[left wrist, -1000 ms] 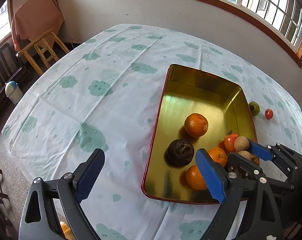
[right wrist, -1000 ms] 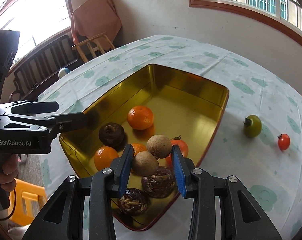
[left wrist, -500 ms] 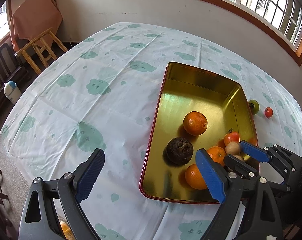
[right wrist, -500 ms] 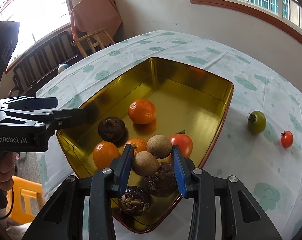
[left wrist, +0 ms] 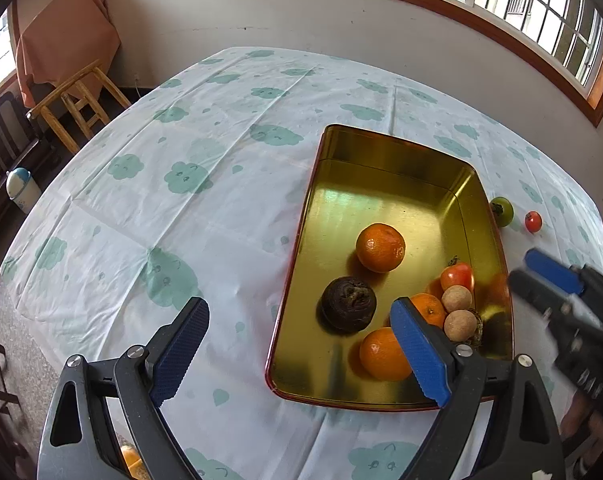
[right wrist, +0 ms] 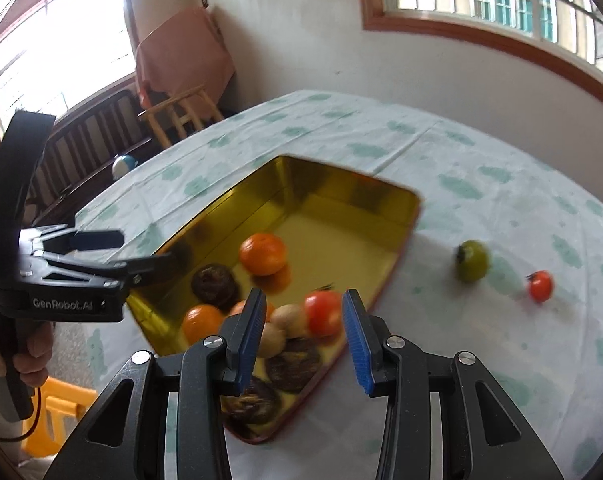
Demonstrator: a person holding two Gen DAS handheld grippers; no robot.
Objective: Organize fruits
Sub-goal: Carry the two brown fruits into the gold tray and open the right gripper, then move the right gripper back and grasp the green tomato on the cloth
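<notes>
My right gripper [right wrist: 304,334] hangs above the near end of the shallow gold metal tray [left wrist: 385,168], jaws narrowly apart with nothing gripped. My left gripper [left wrist: 299,350] stands wide and empty over the cloud-print bench [left wrist: 173,184]. Oranges, brown fruits and a red tomato [right wrist: 322,312] lie in the tray; a green tomato [right wrist: 472,261] and small red tomato [right wrist: 540,286] sit outside it.

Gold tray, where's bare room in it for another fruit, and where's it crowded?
The gold tray is bare across its far half, beyond the lone orange. The near right corner is crowded: tomato, two brown round fruits, oranges and dark fruits.
</notes>
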